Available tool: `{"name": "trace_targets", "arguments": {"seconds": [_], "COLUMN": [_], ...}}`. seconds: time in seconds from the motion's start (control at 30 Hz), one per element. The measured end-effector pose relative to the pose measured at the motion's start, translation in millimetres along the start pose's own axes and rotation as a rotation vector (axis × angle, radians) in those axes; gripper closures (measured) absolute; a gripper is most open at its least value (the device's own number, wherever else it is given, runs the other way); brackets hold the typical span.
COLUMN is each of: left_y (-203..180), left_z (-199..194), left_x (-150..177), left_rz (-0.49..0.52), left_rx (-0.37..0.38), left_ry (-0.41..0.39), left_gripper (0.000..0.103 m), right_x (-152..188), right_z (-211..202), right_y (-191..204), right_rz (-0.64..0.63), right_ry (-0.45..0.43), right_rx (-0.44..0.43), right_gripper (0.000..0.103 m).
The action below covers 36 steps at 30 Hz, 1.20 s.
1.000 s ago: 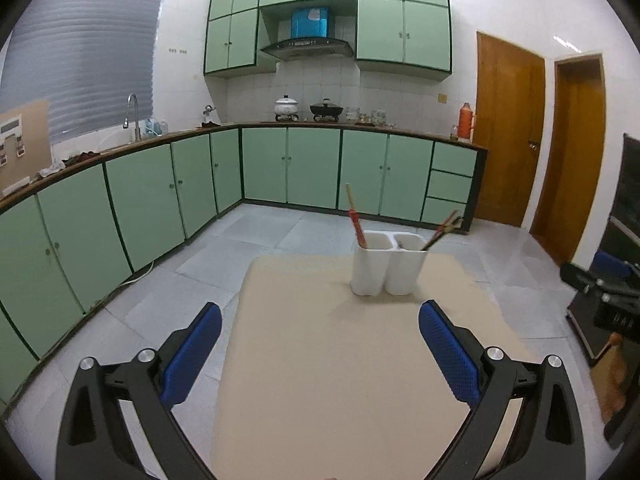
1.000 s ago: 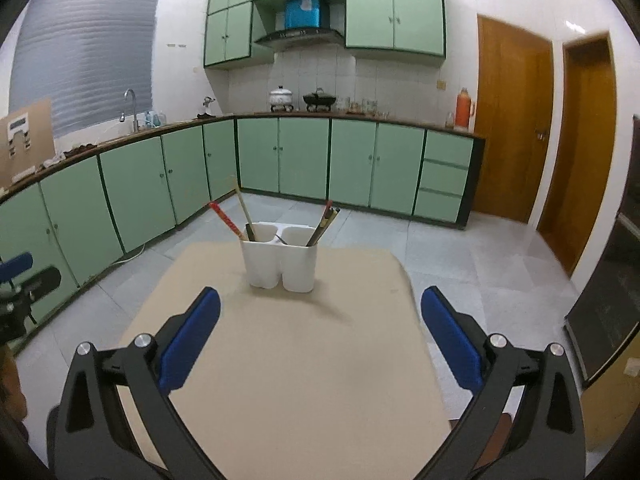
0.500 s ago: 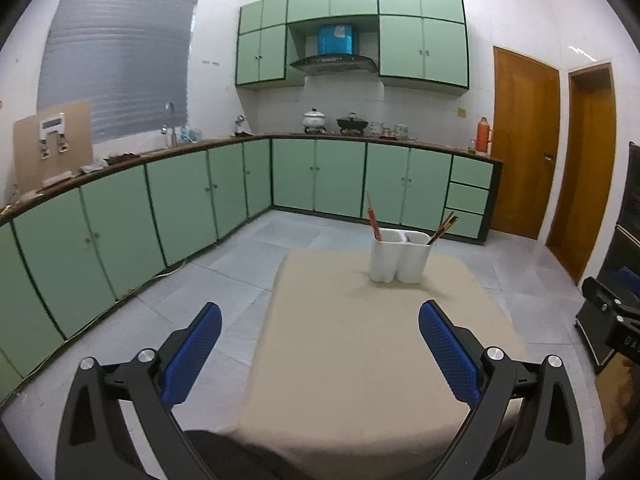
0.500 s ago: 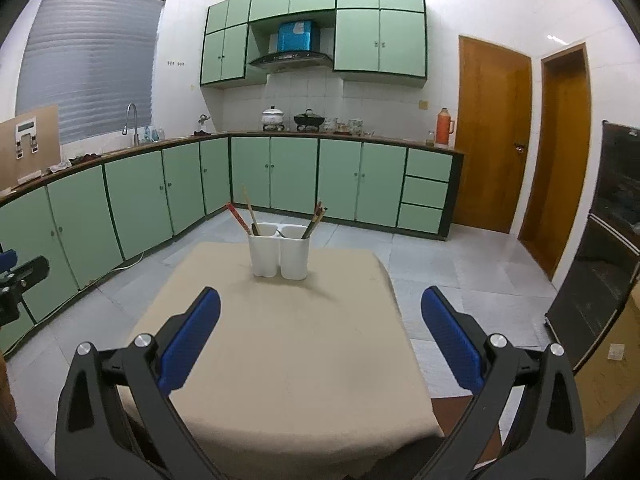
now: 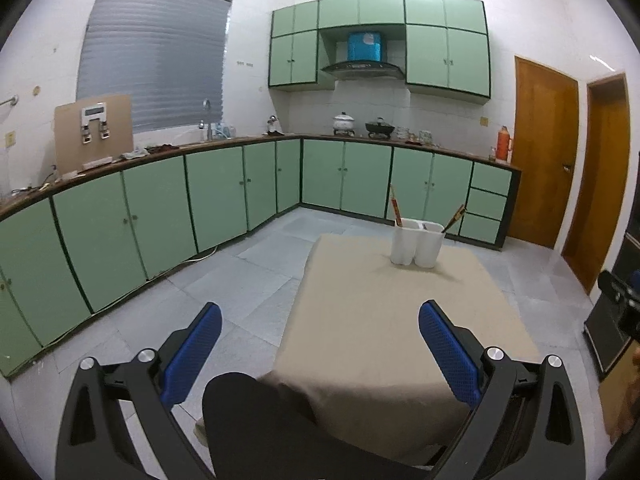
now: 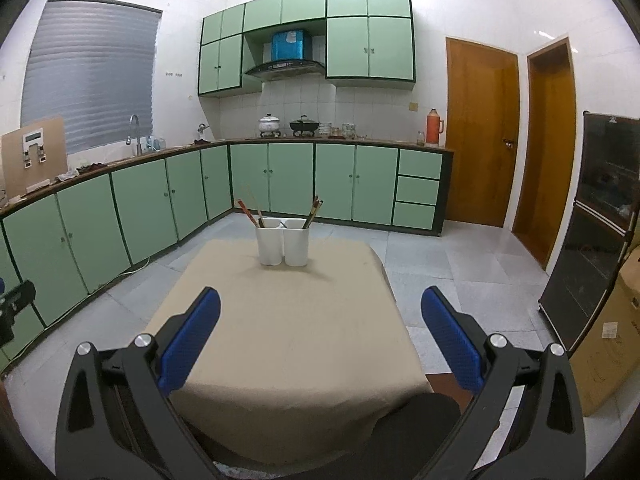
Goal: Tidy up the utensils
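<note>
In the left wrist view, the left gripper (image 5: pixel 319 330) is hanging with its blue-padded fingers (image 5: pixel 194 352) spread wide and nothing between them, near the front edge of the beige-covered table (image 5: pixel 384 320). The white two-compartment holder (image 5: pixel 418 242) is standing upright toward the far end of that table, well apart from the gripper. Red chopsticks (image 5: pixel 396 210) are leaning out of the holder's left compartment and dark chopsticks (image 5: pixel 455 216) out of its right one. A dark-clothed knee (image 5: pixel 256 412) is showing just in front of the table's near edge.

In the right wrist view, the right gripper (image 6: pixel 320 322) is likewise gaping empty over the table's near half. The holder is sitting at the table's far end, with sticks slanting out of both compartments. Green cabinets (image 6: pixel 288 182) are running behind the table.
</note>
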State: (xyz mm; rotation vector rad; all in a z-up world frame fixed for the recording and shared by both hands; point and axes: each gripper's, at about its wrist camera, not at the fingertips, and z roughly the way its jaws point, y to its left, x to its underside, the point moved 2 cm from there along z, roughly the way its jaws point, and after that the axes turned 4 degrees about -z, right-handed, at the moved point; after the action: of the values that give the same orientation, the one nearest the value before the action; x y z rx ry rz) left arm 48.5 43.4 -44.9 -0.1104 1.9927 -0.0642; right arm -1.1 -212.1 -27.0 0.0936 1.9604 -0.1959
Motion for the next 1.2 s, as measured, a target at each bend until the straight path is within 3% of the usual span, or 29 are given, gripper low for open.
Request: {"name": "trace_targets", "arguments": {"seconds": [0.2,0.47,1.2], "left_y": [7.8,2.2,-2.5], "left_z": [-26.1,-23.8,-29.8], "left_x": [-6.1,-3.5,1.1], "left_rz": [-0.022,-0.011,0.005], "left_rx": [0.003,-0.001,-0.023], "left_ry": [-0.065,-0.041,-0.095], "left_gripper": [0.006,0.006,0.007], "right_x": [-1.8,6.9,13.0], "right_z": [-17.9,-22.7,-20.6], "right_y": [2.4,-2.0,-8.6], "right_rz": [-0.013,0.002,0.026], "right_ry": [-0.038,-0.046,-0.056], "right_rx": [0.009,0.017,0.022], "right_gripper": [0.006,0.006,0.006]}}
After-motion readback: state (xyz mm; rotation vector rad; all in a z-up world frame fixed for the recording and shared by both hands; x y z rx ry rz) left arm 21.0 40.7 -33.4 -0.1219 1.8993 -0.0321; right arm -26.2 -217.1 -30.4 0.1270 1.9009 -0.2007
